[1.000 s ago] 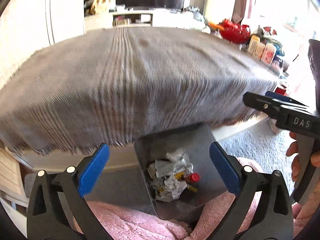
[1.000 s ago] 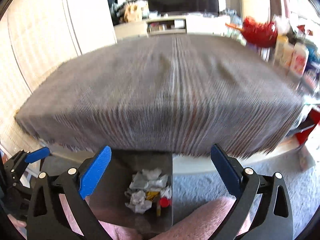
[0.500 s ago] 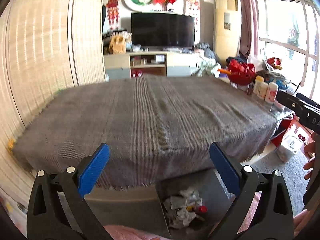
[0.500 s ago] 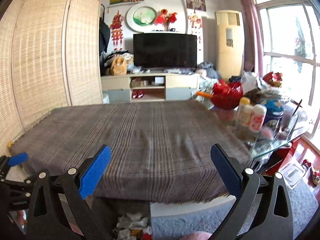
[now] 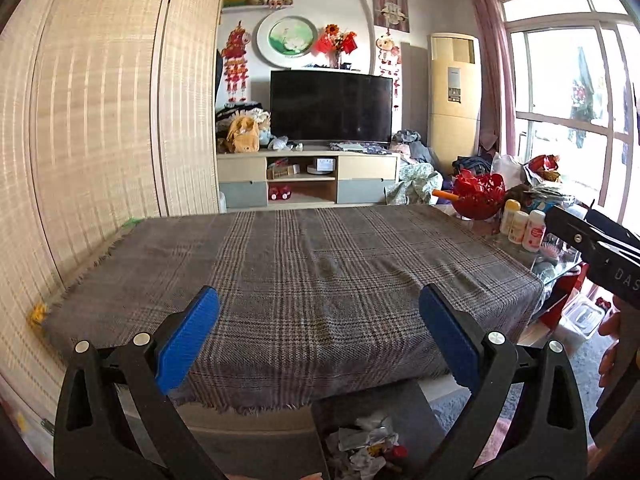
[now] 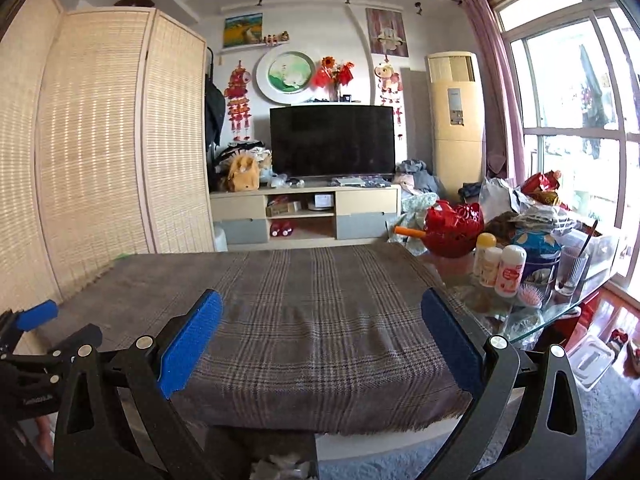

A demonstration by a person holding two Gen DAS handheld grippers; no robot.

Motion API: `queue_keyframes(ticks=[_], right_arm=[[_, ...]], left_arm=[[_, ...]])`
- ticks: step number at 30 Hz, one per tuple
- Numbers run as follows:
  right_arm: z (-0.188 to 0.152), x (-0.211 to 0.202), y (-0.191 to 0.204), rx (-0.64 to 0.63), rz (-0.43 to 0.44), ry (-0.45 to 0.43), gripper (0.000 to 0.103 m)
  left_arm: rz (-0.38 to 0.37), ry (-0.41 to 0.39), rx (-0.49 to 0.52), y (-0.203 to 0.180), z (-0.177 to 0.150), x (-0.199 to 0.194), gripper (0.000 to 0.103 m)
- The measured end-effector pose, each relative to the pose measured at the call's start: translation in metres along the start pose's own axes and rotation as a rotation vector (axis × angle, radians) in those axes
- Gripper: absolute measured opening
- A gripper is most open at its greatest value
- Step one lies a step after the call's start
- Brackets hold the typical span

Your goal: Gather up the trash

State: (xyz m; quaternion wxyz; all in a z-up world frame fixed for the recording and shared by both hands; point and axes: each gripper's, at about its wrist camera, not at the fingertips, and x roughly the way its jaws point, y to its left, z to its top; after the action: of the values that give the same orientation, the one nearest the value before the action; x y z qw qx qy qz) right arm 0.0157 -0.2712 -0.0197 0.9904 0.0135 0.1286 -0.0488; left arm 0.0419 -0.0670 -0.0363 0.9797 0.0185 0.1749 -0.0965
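A dark trash bin (image 5: 416, 404) stands on the floor below the table's front edge. Crumpled white paper and a red cap (image 5: 366, 442) lie inside it; a bit of the paper shows in the right wrist view (image 6: 280, 466). My left gripper (image 5: 320, 340) is open and empty, held above the front of the plaid-covered table (image 5: 304, 280). My right gripper (image 6: 324, 336) is open and empty too, over the same cloth (image 6: 312, 320). The right gripper also shows at the right edge of the left wrist view (image 5: 592, 244), and the left gripper at the left edge of the right wrist view (image 6: 32, 344).
The glass table end at the right holds a red basket (image 6: 454, 224), white bottles (image 6: 500, 268), a glass (image 6: 572, 272) and a hairbrush (image 6: 530, 292). A clear plastic box (image 6: 588, 360) sits on the floor. A TV (image 6: 332, 142) on a cabinet stands behind; a bamboo screen (image 6: 96, 152) is at left.
Both grippers have tilted up and risen from looking down at the bin to looking across the table at the room. The bin has slid to the bottom edge of both views.
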Motion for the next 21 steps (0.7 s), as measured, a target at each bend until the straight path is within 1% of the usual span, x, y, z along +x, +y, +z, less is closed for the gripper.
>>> queue_keyframes(ticks=[4, 8, 13, 17, 21], right_arm=[[-0.003, -0.004, 0.007, -0.01, -0.013, -0.008, 0.1], [-0.007, -0.012, 0.01, -0.009, -0.027, -0.016, 0.1], [-0.014, -0.022, 0.011, -0.006, -0.053, -0.03, 0.1], [-0.016, -0.023, 0.012, -0.015, -0.038, -0.024, 0.1], [-0.018, -0.024, 0.011, -0.011, -0.038, -0.021, 0.1]], left_arm=[[0.026, -0.038, 0.026, -0.005, 0.0, -0.013, 0.095], [0.039, -0.064, 0.028, -0.006, 0.0, -0.024, 0.095], [0.051, -0.082, -0.007, -0.003, -0.002, -0.032, 0.095], [0.042, -0.09, -0.043, 0.001, -0.003, -0.036, 0.095], [0.048, -0.104, -0.033, -0.002, -0.003, -0.041, 0.095]])
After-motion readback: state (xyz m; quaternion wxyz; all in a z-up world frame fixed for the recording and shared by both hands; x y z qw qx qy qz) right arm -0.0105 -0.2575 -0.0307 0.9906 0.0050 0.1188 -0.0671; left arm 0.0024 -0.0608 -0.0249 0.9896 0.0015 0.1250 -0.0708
